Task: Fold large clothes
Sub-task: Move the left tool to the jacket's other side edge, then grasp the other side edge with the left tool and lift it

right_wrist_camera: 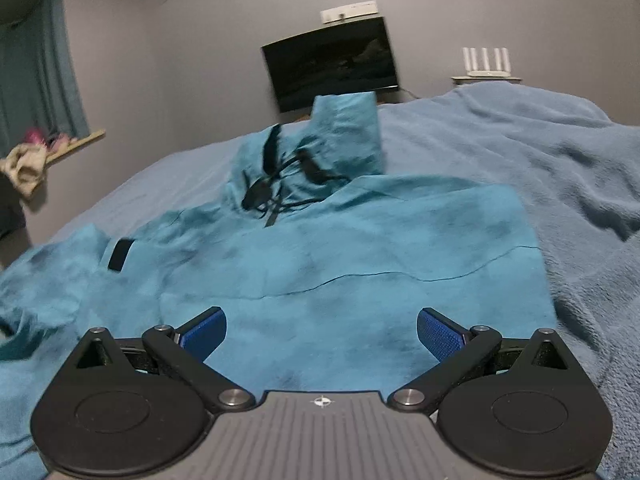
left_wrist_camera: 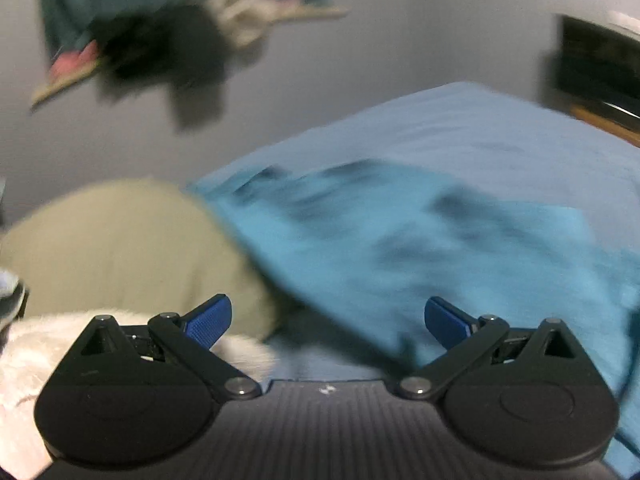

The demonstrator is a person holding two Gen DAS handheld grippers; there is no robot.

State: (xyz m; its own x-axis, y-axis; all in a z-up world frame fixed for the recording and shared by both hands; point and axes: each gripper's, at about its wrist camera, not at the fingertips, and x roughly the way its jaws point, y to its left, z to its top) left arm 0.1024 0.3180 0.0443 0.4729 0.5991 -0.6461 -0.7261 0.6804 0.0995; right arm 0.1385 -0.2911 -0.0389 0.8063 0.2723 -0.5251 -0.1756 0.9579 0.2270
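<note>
A large teal hooded garment [right_wrist_camera: 340, 248] with black drawstrings [right_wrist_camera: 276, 184] and a black patch [right_wrist_camera: 118, 254] lies spread on the bed, hood at the far end. My right gripper [right_wrist_camera: 322, 330] is open and empty, just above its near hem. In the blurred left wrist view the same teal garment [left_wrist_camera: 420, 232] lies to the right. My left gripper [left_wrist_camera: 328, 320] is open and empty, near the garment's left edge.
A light blue blanket [right_wrist_camera: 540, 152] covers the bed. An olive cloth [left_wrist_camera: 128, 248] and a white fluffy one [left_wrist_camera: 24, 364] lie left of the garment. A dark screen [right_wrist_camera: 332, 64] hangs on the far wall. A shelf with clothes [left_wrist_camera: 160, 44] is on the left wall.
</note>
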